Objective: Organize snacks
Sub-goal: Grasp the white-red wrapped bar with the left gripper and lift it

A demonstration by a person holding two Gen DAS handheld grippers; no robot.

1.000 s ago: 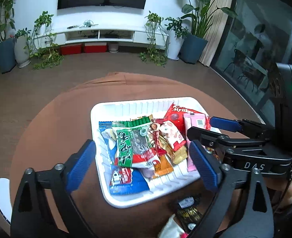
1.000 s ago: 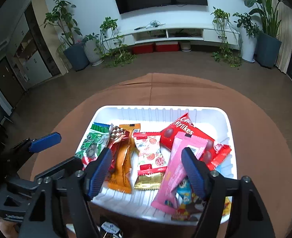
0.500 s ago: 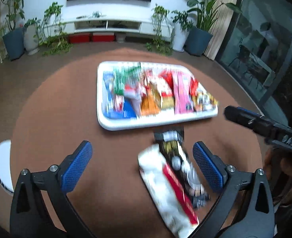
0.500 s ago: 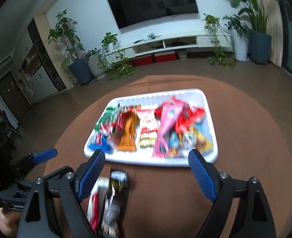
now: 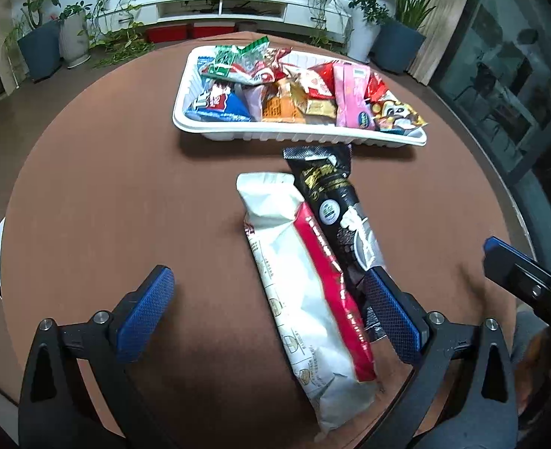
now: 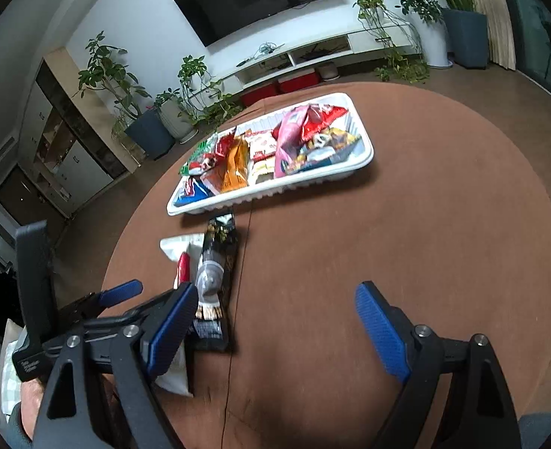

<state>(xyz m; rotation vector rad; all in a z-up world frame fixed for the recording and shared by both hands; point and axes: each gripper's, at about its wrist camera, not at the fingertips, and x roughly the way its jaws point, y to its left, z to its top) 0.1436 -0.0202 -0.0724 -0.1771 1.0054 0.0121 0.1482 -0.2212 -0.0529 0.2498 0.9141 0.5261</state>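
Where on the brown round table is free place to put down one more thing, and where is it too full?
Free: the wide bare table left of the white packet, and the bare stretch right of the black packet, below the white tray. Crowded: the tray is full of snacks, and both packets lie side by side just before its near rim.

The white pack's [image 5: 309, 299] near end hides behind the left gripper [image 6: 125, 303] in the right view, its print too small to read.

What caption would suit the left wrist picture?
Open left gripper above two snack packets lying beside a filled white tray.
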